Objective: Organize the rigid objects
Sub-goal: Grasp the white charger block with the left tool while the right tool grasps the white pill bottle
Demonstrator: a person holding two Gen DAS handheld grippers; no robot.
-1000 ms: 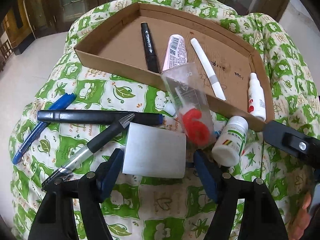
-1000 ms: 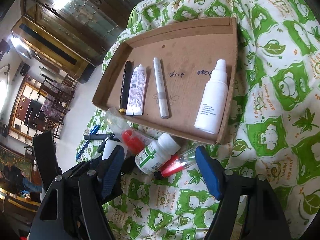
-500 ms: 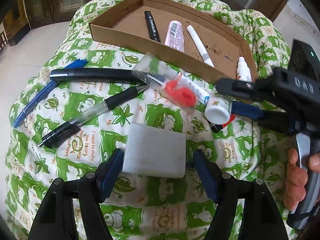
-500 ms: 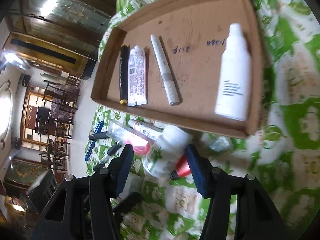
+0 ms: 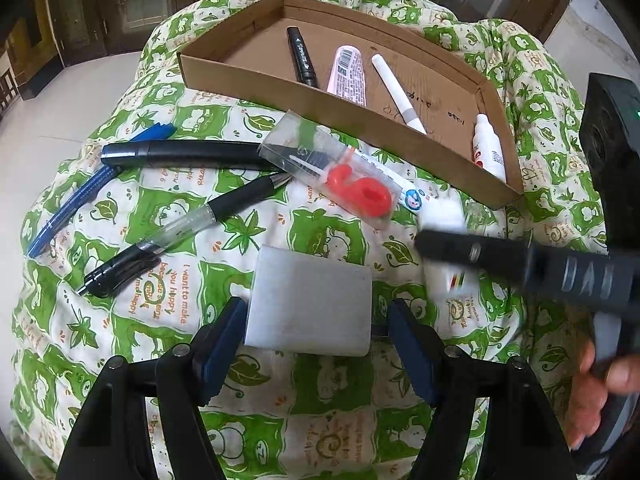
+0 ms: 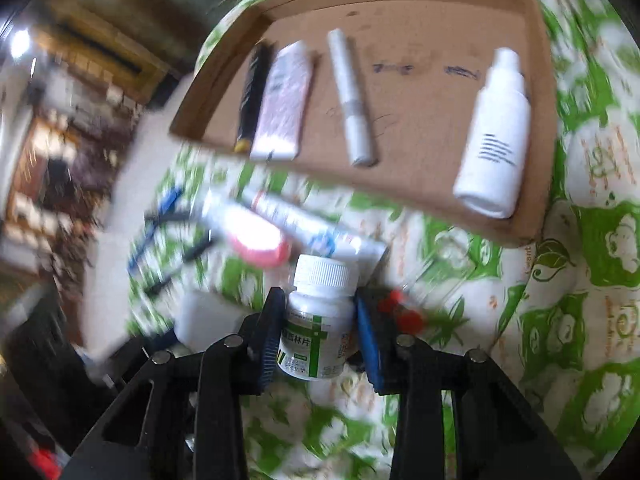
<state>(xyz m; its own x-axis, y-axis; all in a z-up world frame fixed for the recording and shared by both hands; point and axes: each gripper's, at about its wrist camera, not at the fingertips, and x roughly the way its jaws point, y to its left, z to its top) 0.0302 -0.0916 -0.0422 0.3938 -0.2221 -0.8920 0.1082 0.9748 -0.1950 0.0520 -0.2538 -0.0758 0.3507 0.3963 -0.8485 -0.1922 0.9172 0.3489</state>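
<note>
My pill bottle [image 6: 320, 312], white with a ribbed cap and a green-striped label, stands between my right tongs' closing jaws. My white block [image 5: 310, 304] is in the left ones. In the cardboard tray [image 5: 248, 76] lie a marker [image 5: 302, 58], a tube [image 5: 348, 74], a white pen [image 5: 396, 92] and a dropper bottle [image 6: 494, 136].

Home interior, glazed wooden cabinets [image 5: 132, 4], leaf-print quilt [image 5: 328, 236], tiled floor [image 5: 60, 92]

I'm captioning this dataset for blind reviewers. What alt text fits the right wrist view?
The right gripper is closing around a white pill bottle lying on a green-and-white patterned cloth. Behind it a cardboard tray holds a black marker, a tube, a white pen and a white spray bottle.
</note>
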